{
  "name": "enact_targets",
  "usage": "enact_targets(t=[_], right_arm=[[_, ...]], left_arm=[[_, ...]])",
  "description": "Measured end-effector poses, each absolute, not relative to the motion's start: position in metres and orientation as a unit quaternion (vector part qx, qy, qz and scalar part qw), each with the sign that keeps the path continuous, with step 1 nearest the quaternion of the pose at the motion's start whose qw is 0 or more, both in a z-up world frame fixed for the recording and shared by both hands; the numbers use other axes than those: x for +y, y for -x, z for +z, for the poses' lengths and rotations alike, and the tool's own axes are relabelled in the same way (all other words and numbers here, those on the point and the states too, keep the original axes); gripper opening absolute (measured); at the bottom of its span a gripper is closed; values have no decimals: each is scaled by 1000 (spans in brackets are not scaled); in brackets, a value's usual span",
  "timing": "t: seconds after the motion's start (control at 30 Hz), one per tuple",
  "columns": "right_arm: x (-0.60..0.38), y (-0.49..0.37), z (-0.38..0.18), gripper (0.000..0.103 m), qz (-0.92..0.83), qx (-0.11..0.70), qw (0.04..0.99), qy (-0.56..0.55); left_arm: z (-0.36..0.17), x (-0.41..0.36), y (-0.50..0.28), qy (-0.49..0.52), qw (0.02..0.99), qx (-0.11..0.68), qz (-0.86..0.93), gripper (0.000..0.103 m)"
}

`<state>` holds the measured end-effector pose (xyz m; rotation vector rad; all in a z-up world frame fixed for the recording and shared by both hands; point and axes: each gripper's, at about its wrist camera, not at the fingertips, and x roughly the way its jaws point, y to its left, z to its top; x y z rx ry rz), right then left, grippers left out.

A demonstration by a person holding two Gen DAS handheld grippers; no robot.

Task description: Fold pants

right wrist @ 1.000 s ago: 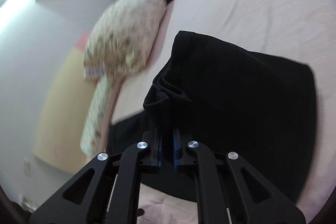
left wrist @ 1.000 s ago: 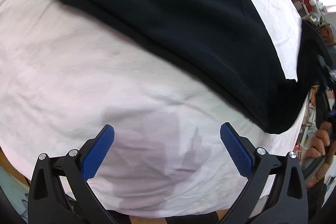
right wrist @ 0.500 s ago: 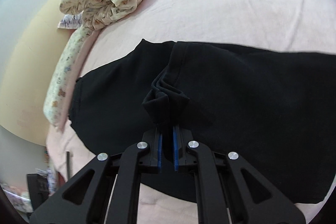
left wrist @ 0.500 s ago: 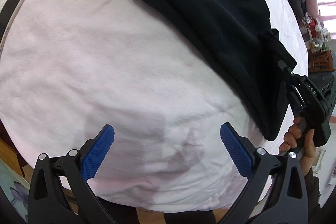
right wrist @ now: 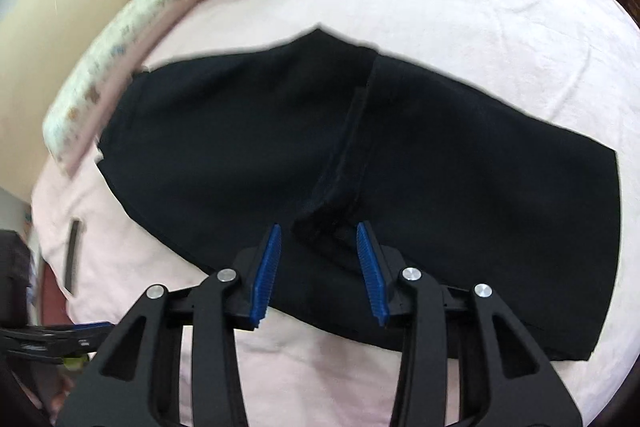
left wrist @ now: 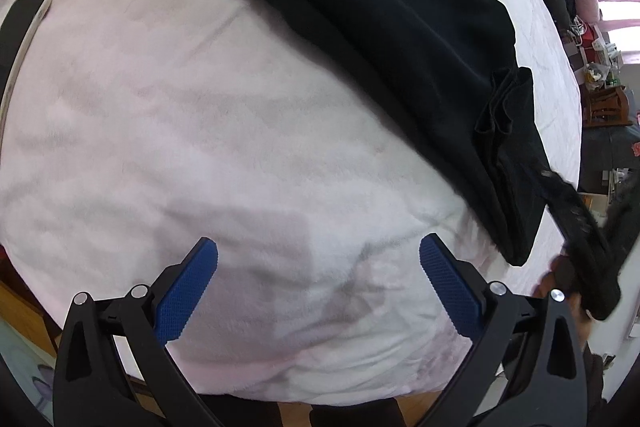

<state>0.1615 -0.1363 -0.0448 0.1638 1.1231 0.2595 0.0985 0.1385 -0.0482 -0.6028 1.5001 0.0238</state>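
The black pants point(right wrist: 400, 163) lie folded across the pink bed point(right wrist: 460, 11), a bunched hem end near the right tongs point(right wrist: 318, 247), whose jaws have just been opening, the cloth between them but unpressed. The left tongs point(left wrist: 318, 281) gape wide over bare sheet, holding nothing. The fabric looks soft, light and limp, likely to sag and bunch; a doubled hem or corner edge seems the best hold.
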Motion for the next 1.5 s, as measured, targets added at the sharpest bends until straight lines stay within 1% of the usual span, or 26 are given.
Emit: enact_targets(t=[0.1,0.17,0.47,0.67,0.77,0.8,0.87,0.93,1.03,1.17,1.2,1.3,1.33,1.37,1.43,1.5], right_arm=[[-148,-167,-29,40,83,508,855,-69],[-155,-176,-30,40,54,506,859,-59],[-133,-202,-61,39,33,540,841,-20],[-110,-206,-86,39,40,567,822,14],[-109,-209,-93,42,35,573,819,7],[-108,-210,-94,46,34,575,817,6],[-103,-212,-98,48,35,584,811,19],[-98,-212,-97,48,36,583,811,35],[-102,-210,-88,45,38,579,814,15],[-111,-210,-72,45,25,560,828,-3],[-113,-210,-71,46,21,558,829,-7],[-121,-206,-70,54,23,563,826,-24],[-121,-205,-72,54,26,567,823,-23],[-118,-202,-73,55,33,567,823,-13],[-112,-195,-75,62,43,561,826,15],[-103,-184,-79,65,50,553,829,65]], left_arm=[[-53,135,-106,263,686,678,1,102],[-51,134,-108,254,694,674,0,102],[-51,129,-115,172,710,683,3,102],[-47,119,-130,88,724,684,10,102],[-46,109,-143,35,730,682,9,102],[-45,106,-148,19,732,681,8,102],[-45,103,-154,6,734,679,9,102],[-45,104,-161,7,733,680,12,102],[-46,108,-167,18,731,682,20,102],[-51,121,-172,31,726,687,28,102],[-53,123,-173,36,723,689,30,102],[-58,130,-178,49,719,692,34,102],[-59,131,-177,52,719,693,35,102],[-60,134,-177,54,718,693,36,102],[-62,139,-175,60,717,694,36,102],[-64,144,-174,63,714,696,36,102]])
